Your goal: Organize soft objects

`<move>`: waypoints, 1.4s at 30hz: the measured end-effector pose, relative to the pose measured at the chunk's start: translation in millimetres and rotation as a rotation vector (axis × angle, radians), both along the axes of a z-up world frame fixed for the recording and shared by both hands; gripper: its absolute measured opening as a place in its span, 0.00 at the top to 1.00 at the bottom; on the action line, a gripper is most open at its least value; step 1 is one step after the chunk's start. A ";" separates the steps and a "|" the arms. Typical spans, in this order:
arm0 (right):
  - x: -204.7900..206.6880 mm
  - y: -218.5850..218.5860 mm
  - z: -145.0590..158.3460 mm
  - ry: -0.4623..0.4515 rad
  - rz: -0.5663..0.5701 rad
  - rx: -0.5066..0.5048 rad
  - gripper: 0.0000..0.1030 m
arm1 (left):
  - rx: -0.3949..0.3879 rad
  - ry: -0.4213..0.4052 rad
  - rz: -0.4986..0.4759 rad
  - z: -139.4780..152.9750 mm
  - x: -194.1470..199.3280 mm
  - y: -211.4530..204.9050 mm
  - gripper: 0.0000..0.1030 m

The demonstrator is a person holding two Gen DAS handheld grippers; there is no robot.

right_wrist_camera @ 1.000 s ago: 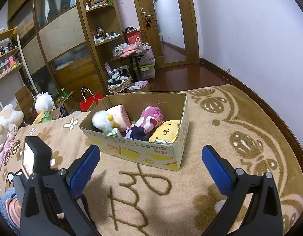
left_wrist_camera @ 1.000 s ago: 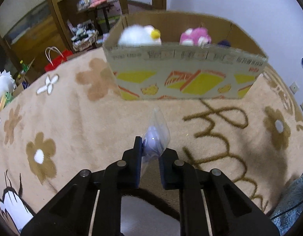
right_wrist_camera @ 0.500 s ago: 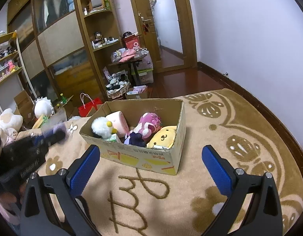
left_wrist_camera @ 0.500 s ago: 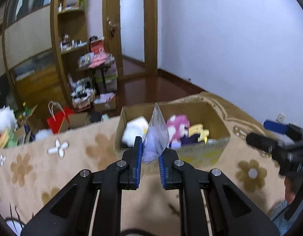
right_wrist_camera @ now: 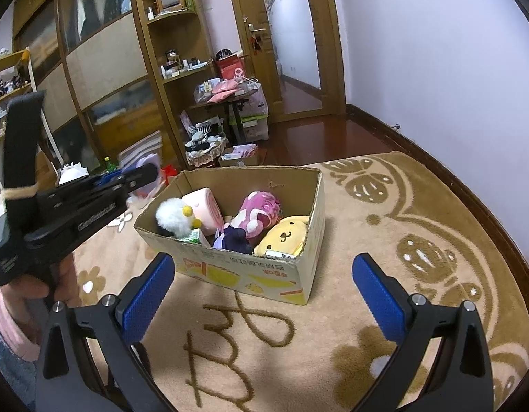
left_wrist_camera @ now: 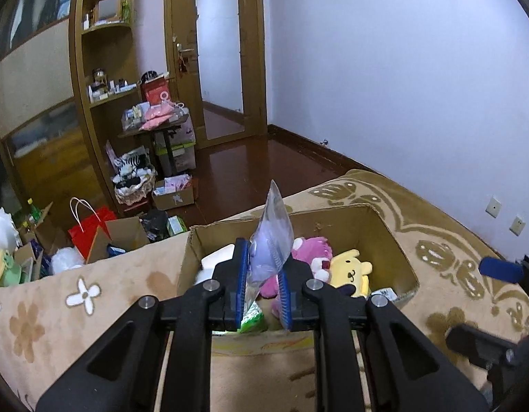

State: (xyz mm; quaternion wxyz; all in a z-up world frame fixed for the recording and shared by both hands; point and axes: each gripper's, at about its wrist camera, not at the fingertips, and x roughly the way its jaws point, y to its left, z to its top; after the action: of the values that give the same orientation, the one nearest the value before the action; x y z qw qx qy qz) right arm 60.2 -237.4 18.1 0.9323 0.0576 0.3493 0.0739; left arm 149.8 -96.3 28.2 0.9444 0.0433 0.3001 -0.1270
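A: What's different from a second ago?

B: The left tongs (left_wrist_camera: 262, 283) were low over the carpet (right_wrist_camera: 350, 206), short of the cardboard box (left_wrist_camera: 395, 240). Now they're raised, pinched tight on the bagged lilac toy (left_wrist_camera: 269, 240), which hangs just ahead of them, above the box's near wall.

A: So it's about ready to drop?

B: I'd say so; the pink plush (left_wrist_camera: 312, 249) and yellow plush (left_wrist_camera: 352, 269) lie just beyond. The right tongs (right_wrist_camera: 261, 295) gape wide, holding nothing, with the box ahead of them.
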 end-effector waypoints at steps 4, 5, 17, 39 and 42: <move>0.9 -0.2 -2.6 0.006 0.002 -0.007 0.00 | 0.014 0.023 0.019 -9.4 7.9 -0.3 0.81; 0.8 -0.7 -3.0 0.007 0.002 -0.007 0.00 | 0.022 0.033 0.021 -12.3 10.5 -0.8 0.80; -2.4 -4.0 0.4 -0.005 -0.015 -0.004 0.00 | 0.060 0.025 0.126 -5.3 -8.5 19.0 0.26; -46.6 -8.7 39.0 -0.140 -0.054 -0.031 0.00 | 0.016 -0.109 0.174 56.6 -127.9 58.0 0.02; -52.2 -8.7 42.9 -0.152 -0.059 -0.048 0.00 | 0.023 -0.113 0.171 54.6 -137.0 55.8 0.02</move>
State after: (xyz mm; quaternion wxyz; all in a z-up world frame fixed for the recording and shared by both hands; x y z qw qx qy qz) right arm 8.0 -246.1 61.0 0.9591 0.0397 0.2771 0.0420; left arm 12.8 -40.5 82.8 0.9667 0.0353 0.2503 -0.0398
